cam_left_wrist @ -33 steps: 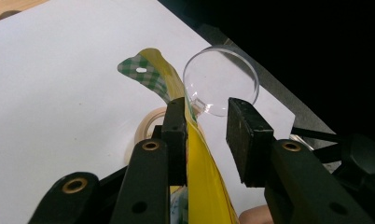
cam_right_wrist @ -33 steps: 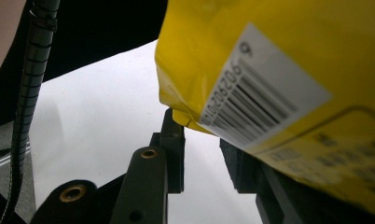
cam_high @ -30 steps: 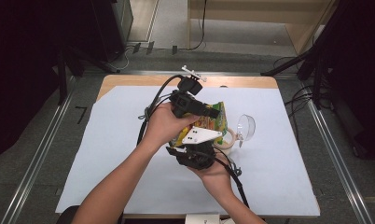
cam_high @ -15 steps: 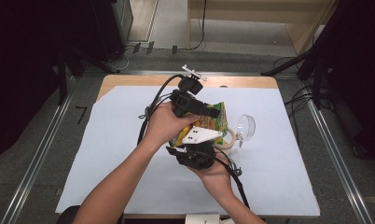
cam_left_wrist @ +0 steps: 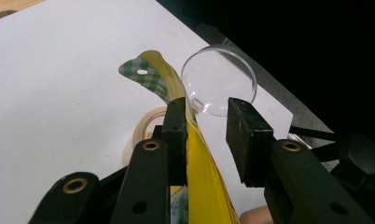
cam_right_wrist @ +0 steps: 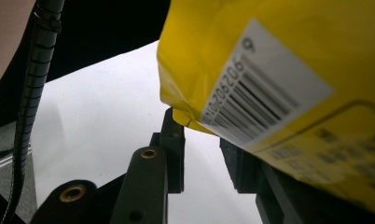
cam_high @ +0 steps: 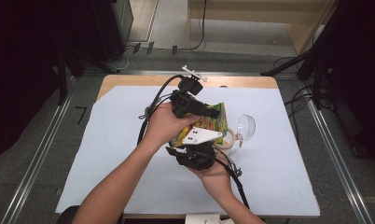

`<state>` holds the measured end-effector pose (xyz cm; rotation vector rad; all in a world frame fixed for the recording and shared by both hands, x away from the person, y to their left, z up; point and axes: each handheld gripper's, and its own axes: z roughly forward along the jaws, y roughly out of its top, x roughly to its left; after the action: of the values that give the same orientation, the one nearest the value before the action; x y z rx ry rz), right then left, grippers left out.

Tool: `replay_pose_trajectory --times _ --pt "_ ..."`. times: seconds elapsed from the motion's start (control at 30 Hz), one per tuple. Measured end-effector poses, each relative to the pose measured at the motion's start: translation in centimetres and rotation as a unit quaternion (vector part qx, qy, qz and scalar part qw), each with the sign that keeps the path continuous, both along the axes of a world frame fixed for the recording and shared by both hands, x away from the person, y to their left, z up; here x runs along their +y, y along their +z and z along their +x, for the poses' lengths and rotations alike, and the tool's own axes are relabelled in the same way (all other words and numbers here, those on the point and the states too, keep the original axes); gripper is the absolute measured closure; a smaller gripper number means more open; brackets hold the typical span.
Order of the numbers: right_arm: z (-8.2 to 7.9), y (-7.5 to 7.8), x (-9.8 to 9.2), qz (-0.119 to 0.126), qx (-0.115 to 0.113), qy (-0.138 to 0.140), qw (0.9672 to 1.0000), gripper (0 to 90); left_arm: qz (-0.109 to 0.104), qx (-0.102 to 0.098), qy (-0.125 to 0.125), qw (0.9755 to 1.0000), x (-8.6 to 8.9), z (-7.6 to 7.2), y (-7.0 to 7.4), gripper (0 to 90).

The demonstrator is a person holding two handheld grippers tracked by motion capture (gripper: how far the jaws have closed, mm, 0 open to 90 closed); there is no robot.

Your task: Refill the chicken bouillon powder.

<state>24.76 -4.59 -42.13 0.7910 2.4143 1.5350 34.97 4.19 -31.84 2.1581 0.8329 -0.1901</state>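
Observation:
A yellow snack bag (cam_high: 213,122) with a green checked top hangs over the white sheet between my two grippers. In the left gripper view the bag's top edge (cam_left_wrist: 202,163) runs between the jaws of my left gripper (cam_left_wrist: 207,105). It lies against the left pad, and a gap separates it from the right pad. In the right gripper view the barcode side of the bag (cam_right_wrist: 269,56) hangs over my right gripper (cam_right_wrist: 202,135). A bag corner touches the left jaw tip and the right jaw is partly covered. White paper shows between those jaws.
A roll of tape (cam_high: 227,140) lies on the white paper sheet (cam_high: 106,154) just right of the bag, with a clear round lid (cam_high: 246,127) beyond it. The wooden table edge (cam_high: 129,80) shows at the back. A ribbed cable (cam_right_wrist: 34,79) hangs at the left.

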Motion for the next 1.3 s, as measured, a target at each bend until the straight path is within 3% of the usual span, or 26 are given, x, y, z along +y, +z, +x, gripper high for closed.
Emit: replay_pose_trajectory --times 1.3 --pt "-0.03 -0.02 -0.02 -0.002 -0.003 0.0 1.0 72.5 0.001 -0.005 -0.001 1.0 -0.09 -0.19 0.07 69.9"
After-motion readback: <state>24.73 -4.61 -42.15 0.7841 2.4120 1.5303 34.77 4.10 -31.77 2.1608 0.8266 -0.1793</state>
